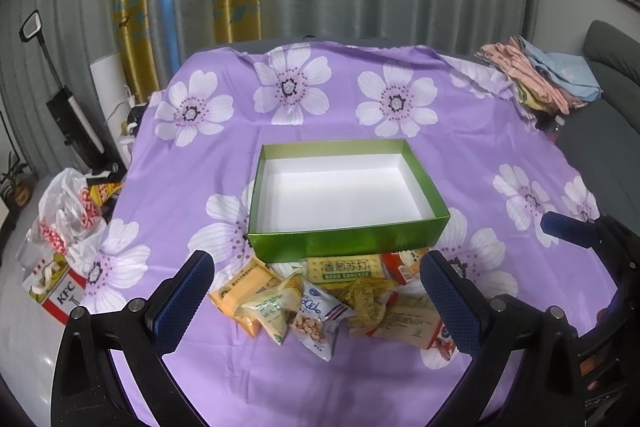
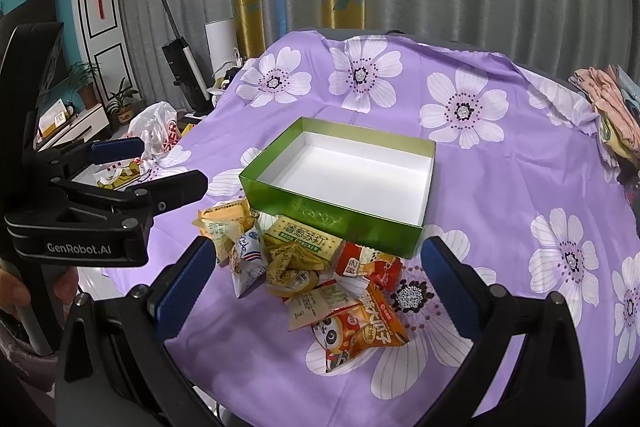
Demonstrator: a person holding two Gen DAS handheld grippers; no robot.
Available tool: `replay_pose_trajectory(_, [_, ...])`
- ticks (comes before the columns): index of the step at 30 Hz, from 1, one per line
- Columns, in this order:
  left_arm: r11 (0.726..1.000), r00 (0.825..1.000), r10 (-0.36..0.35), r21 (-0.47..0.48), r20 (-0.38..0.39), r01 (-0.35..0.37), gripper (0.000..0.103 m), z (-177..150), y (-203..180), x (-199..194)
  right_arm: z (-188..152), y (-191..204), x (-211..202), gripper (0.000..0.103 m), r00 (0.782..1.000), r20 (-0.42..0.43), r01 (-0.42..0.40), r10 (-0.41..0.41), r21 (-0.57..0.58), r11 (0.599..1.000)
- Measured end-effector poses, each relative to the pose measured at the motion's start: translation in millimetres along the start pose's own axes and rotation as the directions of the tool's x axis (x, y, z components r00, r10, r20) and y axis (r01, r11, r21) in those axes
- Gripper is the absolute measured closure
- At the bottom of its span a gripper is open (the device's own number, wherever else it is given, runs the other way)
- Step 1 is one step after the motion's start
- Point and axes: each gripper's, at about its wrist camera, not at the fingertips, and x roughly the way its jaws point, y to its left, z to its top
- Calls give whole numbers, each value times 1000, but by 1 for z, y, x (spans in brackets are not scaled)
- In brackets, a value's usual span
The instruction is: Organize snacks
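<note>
Holding both claws over the near edge of the table (image 1: 460, 147), we kept the left gripper (image 1: 316, 301) and the right gripper (image 2: 316, 285) spread wide, nothing between their pads. The green box (image 1: 348, 241) sat open and empty at the table's middle on the purple flowered cloth (image 2: 500, 187). The snack packets (image 1: 320, 301) lay heaped against its near wall, toward the near edge, one soda cracker pack (image 2: 302, 237) tucked partly under it.
</note>
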Motion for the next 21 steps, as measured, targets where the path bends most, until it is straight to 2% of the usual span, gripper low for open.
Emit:
replay_pose_trajectory(4, [1000,999,-23,-4,-25,23,1,-1,-3,5,-6,-6,2,0,1000,-17,3,-3,22,1000])
replay_pose_trajectory(8, [995,994,-89,-44,-62,87,1,-3,-3,12,-11,-12,5,0,998,-63,10,-7,54,998])
replay_pose_trajectory(11, [989,987,-134,-72,-87,127,1,-7,-3,20,-18,-18,9,0,999,-44,26,-24,52,998])
replay_pose_trajectory(16, [974,960,-216,-114,-177,198,1,-19,-6,42,-30,-28,21,0,995,-95,19,-10,93,995])
replay_pose_trajectory(21, [963,940,-257,-139,-225,230,1,-28,-10,55,-45,-35,31,0,987,-160,12,5,109,994])
